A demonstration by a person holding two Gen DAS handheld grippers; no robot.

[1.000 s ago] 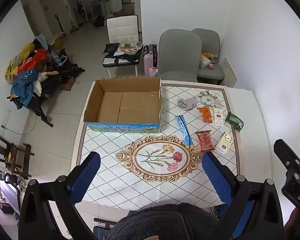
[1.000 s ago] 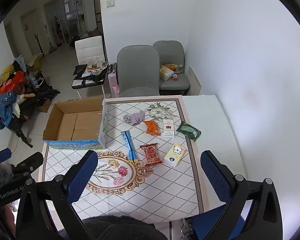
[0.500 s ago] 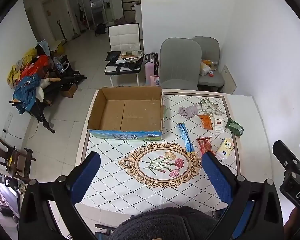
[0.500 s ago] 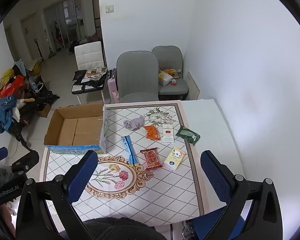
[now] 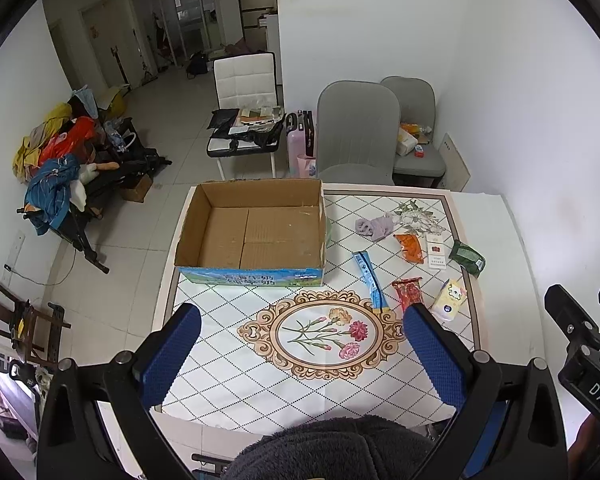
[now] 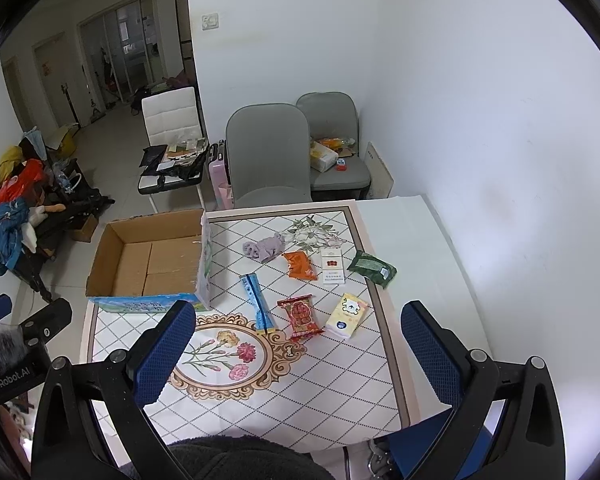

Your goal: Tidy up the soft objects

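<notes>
An open cardboard box (image 5: 256,236) (image 6: 152,256) stands empty at the table's far left. To its right lie a lilac cloth (image 5: 374,226) (image 6: 265,247), an orange packet (image 5: 410,246) (image 6: 299,265), a white carton (image 5: 436,250) (image 6: 332,266), a green pouch (image 5: 467,257) (image 6: 371,267), a blue sachet (image 5: 369,280) (image 6: 257,300), a red snack pack (image 5: 408,292) (image 6: 302,316) and a yellow tissue pack (image 5: 449,298) (image 6: 347,315). My left gripper (image 5: 300,352) and right gripper (image 6: 296,352) hover high over the table's near edge, both open with nothing between the fingers.
A patterned cloth covers the table (image 5: 260,368) (image 6: 340,380), which stands against the white wall at right. Two grey chairs (image 5: 356,132) (image 6: 268,152) stand behind it, a white chair (image 5: 244,80) further back. Clothes pile on a rack (image 5: 56,168) at left.
Both grippers have risen and drawn back, so the table and objects look smaller and more of the room shows. The objects on the table have not moved.
</notes>
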